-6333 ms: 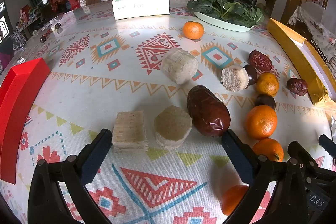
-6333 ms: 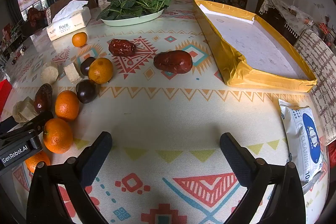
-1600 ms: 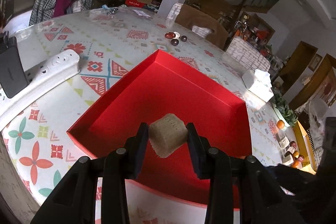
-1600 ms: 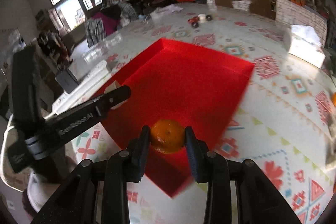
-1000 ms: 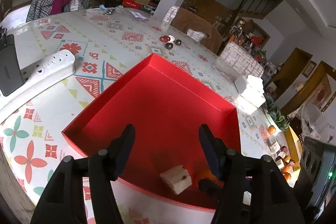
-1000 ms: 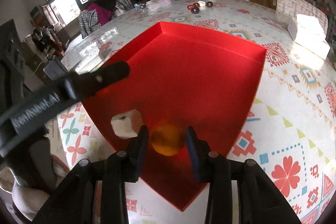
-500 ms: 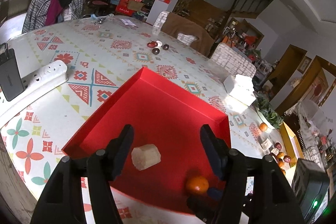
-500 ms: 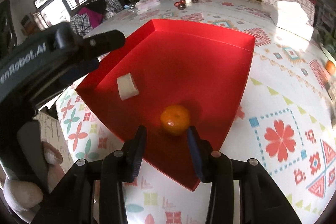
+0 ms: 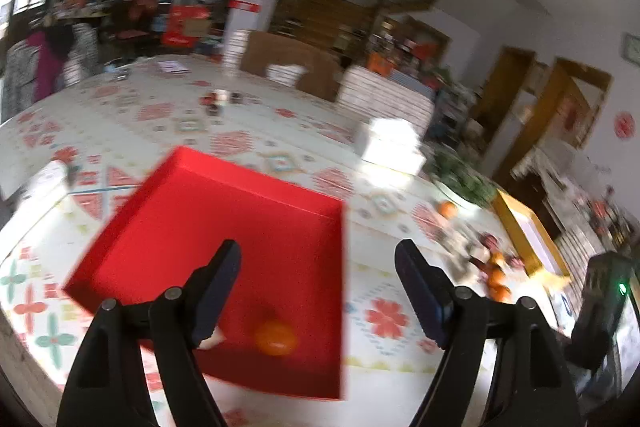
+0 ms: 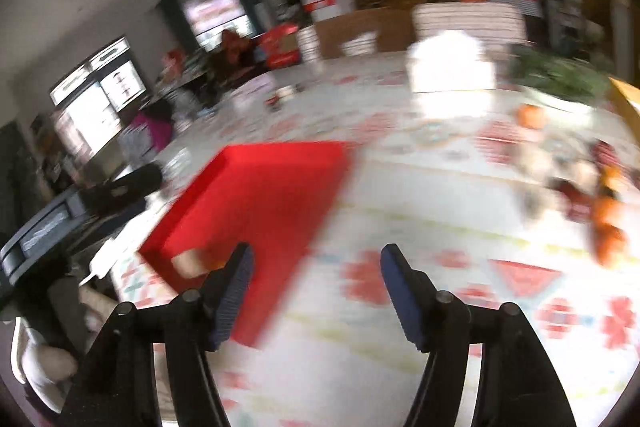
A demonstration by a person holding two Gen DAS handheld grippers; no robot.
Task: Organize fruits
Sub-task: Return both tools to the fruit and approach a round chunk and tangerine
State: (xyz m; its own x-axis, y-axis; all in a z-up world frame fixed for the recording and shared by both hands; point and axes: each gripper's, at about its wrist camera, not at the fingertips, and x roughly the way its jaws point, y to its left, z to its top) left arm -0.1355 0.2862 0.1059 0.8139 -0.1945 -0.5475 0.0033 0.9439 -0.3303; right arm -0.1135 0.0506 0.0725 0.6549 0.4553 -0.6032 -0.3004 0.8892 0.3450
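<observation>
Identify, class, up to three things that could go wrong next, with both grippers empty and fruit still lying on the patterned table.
1. The round orange tangerine lies loose near the front wall of the shallow red cardboard tray; a knock could roll it.
2. Both views are motion-blurred, so reaching for the heaped fruit pile might miss or scatter it.
3. The left gripper and right gripper, jaws open, work close together and could collide.

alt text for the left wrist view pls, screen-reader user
Open left tongs hang empty above a red tray on a patterned tablecloth, with an orange and a pale block, partly hidden by one finger, lying in the tray's near end. The frame is motion-blurred; more fruit sits far right.
</observation>
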